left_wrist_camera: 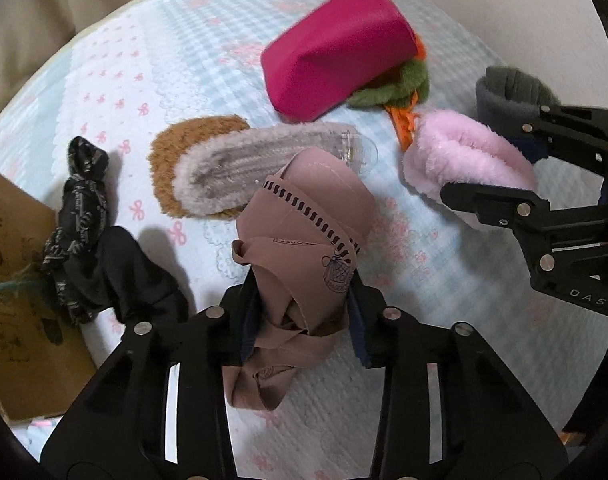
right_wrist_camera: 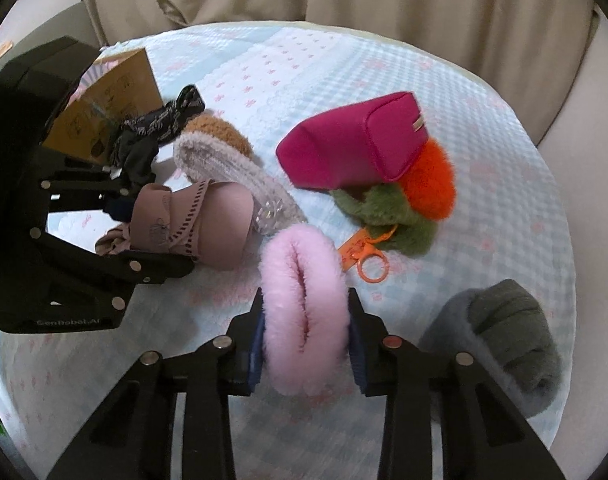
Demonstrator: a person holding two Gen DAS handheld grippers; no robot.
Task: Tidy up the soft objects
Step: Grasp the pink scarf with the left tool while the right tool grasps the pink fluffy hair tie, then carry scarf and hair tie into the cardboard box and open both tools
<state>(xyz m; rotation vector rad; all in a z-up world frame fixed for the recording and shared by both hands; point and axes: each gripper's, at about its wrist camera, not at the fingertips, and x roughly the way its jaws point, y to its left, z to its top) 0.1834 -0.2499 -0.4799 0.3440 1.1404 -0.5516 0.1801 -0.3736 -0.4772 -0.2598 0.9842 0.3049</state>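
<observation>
My left gripper (left_wrist_camera: 302, 316) is shut on a dusty-pink padded garment (left_wrist_camera: 312, 232), held above the quilted table; it also shows in the right wrist view (right_wrist_camera: 200, 224). My right gripper (right_wrist_camera: 306, 340) is shut on a fluffy pink plush ring (right_wrist_camera: 304, 300), also visible in the left wrist view (left_wrist_camera: 464, 164). A magenta pouch (left_wrist_camera: 336, 48) lies on a green and orange plush carrot (right_wrist_camera: 408, 200). A grey furry insole (left_wrist_camera: 240, 164) lies over a brown fuzzy one (left_wrist_camera: 184, 136).
A black patterned scarf (left_wrist_camera: 80, 224) lies by a cardboard box (left_wrist_camera: 16, 304) at the left. A grey-green fleece piece (right_wrist_camera: 500, 332) lies at the right near the round table's edge (right_wrist_camera: 560, 240). Beige curtains hang behind.
</observation>
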